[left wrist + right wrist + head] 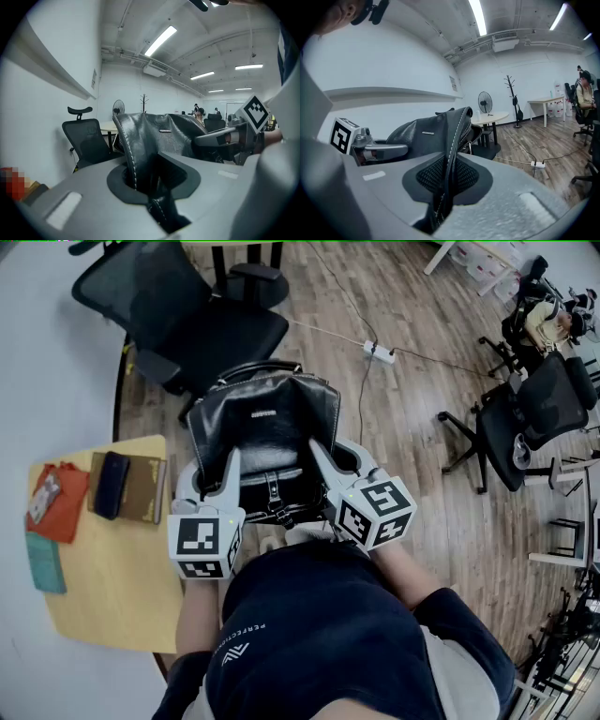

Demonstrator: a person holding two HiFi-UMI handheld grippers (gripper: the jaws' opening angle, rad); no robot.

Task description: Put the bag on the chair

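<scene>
Hanging between the left gripper (228,457) and right gripper (316,448), each clamped on one side edge, the black bag (265,432) sits just before the chair (192,315).

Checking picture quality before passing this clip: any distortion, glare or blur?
Head view: strong fisheye bends the wooden floor, even light, black leather bag sharp. Left gripper view: dark round vignette, ceiling strip light blown out, mosaic patch lower left. Right gripper view: same vignette, foreground soft.
</scene>
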